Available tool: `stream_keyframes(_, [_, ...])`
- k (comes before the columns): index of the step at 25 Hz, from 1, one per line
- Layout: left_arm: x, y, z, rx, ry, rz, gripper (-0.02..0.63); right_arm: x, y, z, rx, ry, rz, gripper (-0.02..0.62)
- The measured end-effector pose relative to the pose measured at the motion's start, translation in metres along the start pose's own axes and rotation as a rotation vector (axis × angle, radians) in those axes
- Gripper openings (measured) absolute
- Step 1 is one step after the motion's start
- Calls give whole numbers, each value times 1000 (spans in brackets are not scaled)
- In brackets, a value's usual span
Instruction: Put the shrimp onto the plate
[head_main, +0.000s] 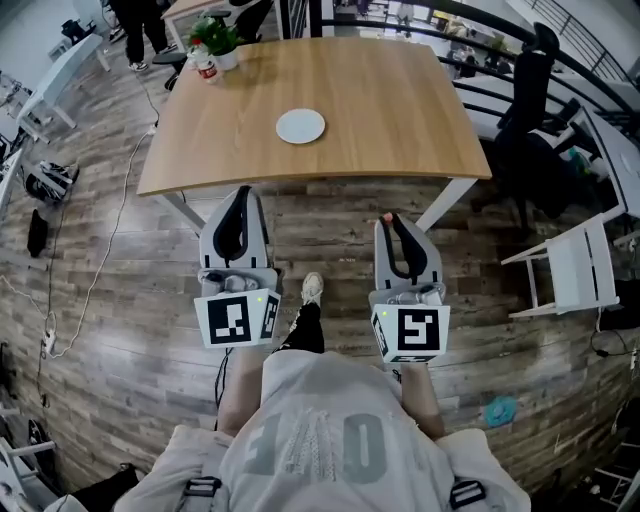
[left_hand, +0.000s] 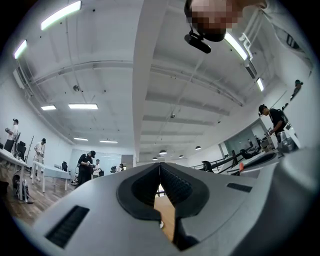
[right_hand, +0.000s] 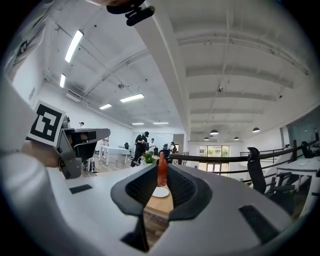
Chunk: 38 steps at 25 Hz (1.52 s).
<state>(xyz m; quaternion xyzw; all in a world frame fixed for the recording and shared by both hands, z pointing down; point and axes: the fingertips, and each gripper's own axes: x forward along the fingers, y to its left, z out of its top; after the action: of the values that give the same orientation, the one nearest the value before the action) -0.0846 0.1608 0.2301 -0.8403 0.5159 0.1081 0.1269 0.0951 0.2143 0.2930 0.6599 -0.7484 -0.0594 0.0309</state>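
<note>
The right gripper (right_hand: 162, 166) is clamping the shrimp (right_hand: 162, 173) at its jaw tips. The jaws are standing almost together, parted only by the shrimp, which is sticking up past the tips. The left gripper (left_hand: 160, 168) is holding nothing, and its jaws are meeting at the tips. In the head view the left gripper (head_main: 240, 195) and the right gripper (head_main: 390, 220) are hanging side by side on the person's side of the table (head_main: 400, 110), short of its near edge and over the wooden floor (head_main: 130, 290). The shrimp (head_main: 386, 217) is showing there as a small red spot, clear of the table. The plate (head_main: 300, 126) is lying empty near the middle of the table, well apart from both grippers. A potted plant (head_main: 213, 38) and a bottle (head_main: 205, 68) are standing at the table's far left corner. A white chair (head_main: 570, 265) is standing off the table's right side.
</note>
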Motion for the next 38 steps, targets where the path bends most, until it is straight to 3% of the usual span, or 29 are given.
stream_keyframes(7, [91, 58, -43, -47, 29, 10, 9, 116, -10, 7, -40, 20, 27, 64])
stream_keyframes(16, [193, 120, -75, -5, 18, -22, 9, 239, -7, 9, -45, 41, 40, 64])
stream_keyframes(23, [226, 131, -117, -47, 83, -22, 9, 284, -12, -17, -58, 155, 67, 64])
stream_keyframes(28, [243, 146, -138, -62, 134, 14, 9, 318, -7, -30, -53, 190, 131, 64])
stream_keyframes(30, [250, 149, -142, -40, 162, 24, 9, 334, -8, -33, -38, 188, 157, 64])
stream_keyframes(34, [271, 156, -145, 85, 203, 68, 9, 373, -13, -38, 11, 158, 212, 64])
stream_keyframes(38, [311, 165, -148, 83, 158, 115, 9, 412, -26, -52, 26, 157, 281, 64])
